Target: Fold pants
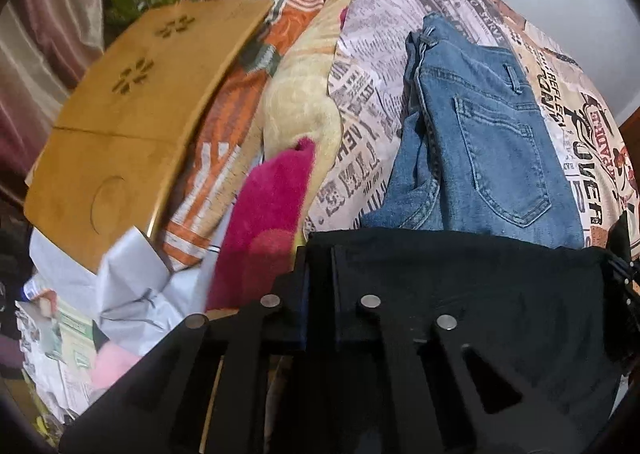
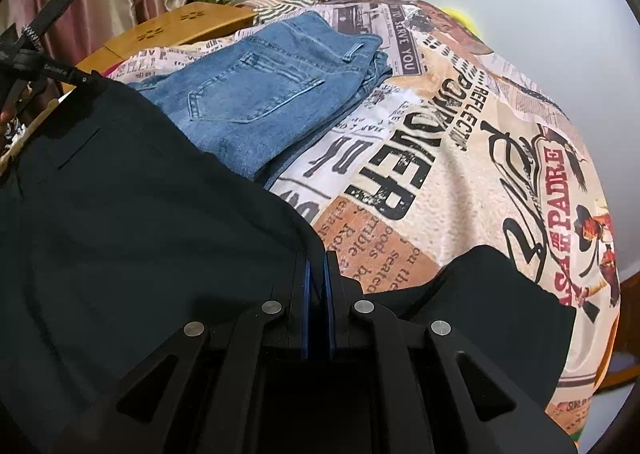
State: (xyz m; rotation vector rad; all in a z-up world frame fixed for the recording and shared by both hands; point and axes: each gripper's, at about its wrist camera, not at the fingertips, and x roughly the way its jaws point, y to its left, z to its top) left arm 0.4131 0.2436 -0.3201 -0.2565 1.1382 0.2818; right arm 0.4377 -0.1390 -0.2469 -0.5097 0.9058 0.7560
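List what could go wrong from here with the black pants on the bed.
1. The black pants overlap the folded blue jeans; dragging them may pull that pile apart.
2. The right gripper pinches only the fabric's edge, so the cloth might slip out.
3. Near the left gripper, a pink towel and a wooden tray crowd the bed and could snag the fold.

left hand-held gripper [image 1: 320, 254] closed, right hand-held gripper [image 2: 319, 258] closed
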